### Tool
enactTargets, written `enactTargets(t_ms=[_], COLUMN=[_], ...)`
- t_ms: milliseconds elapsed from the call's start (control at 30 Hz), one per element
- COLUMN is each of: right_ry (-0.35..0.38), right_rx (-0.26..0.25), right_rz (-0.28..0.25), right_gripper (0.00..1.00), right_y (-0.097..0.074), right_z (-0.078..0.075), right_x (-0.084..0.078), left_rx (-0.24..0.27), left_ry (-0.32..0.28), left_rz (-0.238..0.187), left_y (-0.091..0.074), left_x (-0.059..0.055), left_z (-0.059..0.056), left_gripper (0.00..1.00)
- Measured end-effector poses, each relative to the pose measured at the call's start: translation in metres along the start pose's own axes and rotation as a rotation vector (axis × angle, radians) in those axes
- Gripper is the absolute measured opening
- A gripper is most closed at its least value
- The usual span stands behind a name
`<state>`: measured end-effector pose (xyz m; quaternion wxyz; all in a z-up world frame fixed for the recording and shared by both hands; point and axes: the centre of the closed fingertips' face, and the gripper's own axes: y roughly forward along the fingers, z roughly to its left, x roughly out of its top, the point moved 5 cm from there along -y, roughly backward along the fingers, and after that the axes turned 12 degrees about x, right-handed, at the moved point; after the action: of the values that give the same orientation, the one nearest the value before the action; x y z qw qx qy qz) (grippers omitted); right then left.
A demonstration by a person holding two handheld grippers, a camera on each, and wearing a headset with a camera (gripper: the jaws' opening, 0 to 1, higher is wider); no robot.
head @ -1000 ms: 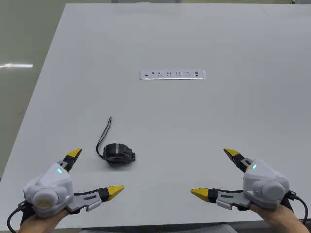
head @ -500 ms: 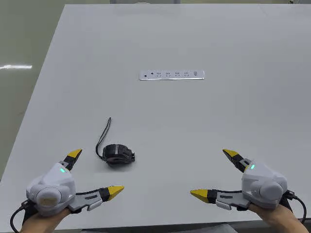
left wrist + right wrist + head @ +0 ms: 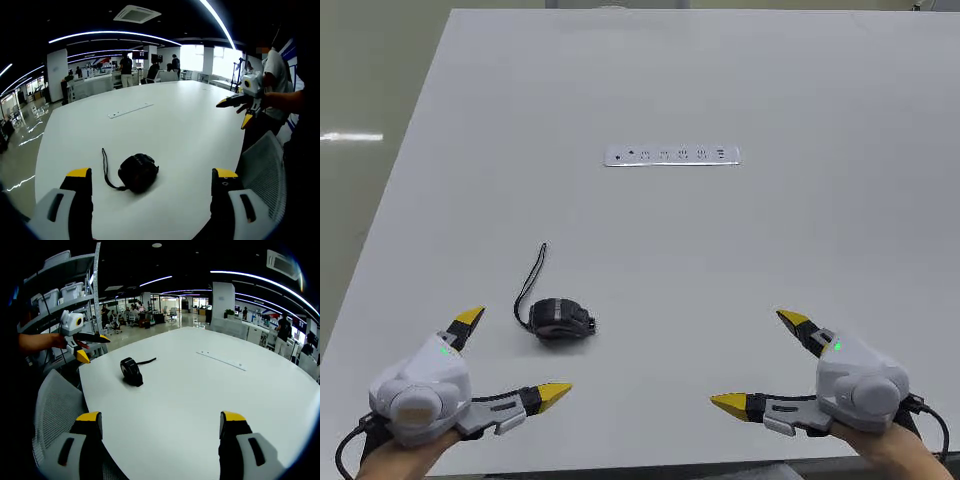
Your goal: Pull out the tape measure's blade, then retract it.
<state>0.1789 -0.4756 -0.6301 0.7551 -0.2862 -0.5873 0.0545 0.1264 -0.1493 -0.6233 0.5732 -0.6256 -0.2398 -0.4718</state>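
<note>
Both grippers hover low over the near edge of the tabletop (image 3: 720, 250), each held in a hand. Left gripper (image 3: 513, 354) has its jaws spread wide and grips nothing. Right gripper (image 3: 761, 360) is the same: jaws wide apart, nothing between them.

Tape measure (image 3: 560, 320) lies on the tabletop, black case, blade in. It sits just ahead of the left gripper, slightly to the right of that gripper's far jaw tip and not touching either jaw. It is well apart from the right gripper, off to that gripper's left. Its black strap (image 3: 530, 280) trails away from the person, across the tabletop.

In the left gripper view the tape measure (image 3: 139, 172) lies near and ahead, in line with the gap between the two yellow-tipped jaws, strap to its left. In the right gripper view it (image 3: 131, 371) is farther off and left of centre, outside the line of the jaws, with the left gripper (image 3: 96, 350) beyond it.

A white power strip (image 3: 672, 155) lies flat further up the tabletop, well apart from the tape measure.
</note>
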Motion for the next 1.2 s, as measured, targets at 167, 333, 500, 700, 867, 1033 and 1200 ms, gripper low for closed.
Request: enactTargets(t_ms=[167,333,500,700,867,1033,1200], right_ry=[-0.002,-0.004,-0.004,-0.014,-0.021,-0.026,-0.039], right_rx=[0.001,0.000,0.000,0.005,0.010,0.015,0.034], right_rz=[0.000,0.002,0.001,-0.005,-0.010,-0.007,0.009], right_gripper=[0.99,0.99,0.99,0.97,0.95,0.94,0.92], right_y=[0.000,-0.002,-0.003,-0.004,-0.004,-0.004,-0.002], right_z=[0.000,-0.001,-0.002,-0.005,-0.006,-0.009,-0.011], right_x=[0.000,0.000,0.001,0.004,0.005,0.005,0.004], left_rx=[0.003,-0.001,-0.016,-0.043,-0.055,-0.065,-0.076], left_ry=[0.005,0.007,0.017,0.047,0.060,0.073,0.110], left_rz=[0.001,-0.003,0.004,0.010,0.018,0.026,0.040], left_y=[0.001,0.001,0.002,0.005,0.007,0.011,0.016], left_x=[0.001,0.002,0.002,0.003,0.003,0.004,0.002], left_z=[0.002,0.004,0.003,0.003,0.004,0.007,0.012], left_gripper=[0.99,0.99,0.99,0.98,0.96,0.96,0.93])
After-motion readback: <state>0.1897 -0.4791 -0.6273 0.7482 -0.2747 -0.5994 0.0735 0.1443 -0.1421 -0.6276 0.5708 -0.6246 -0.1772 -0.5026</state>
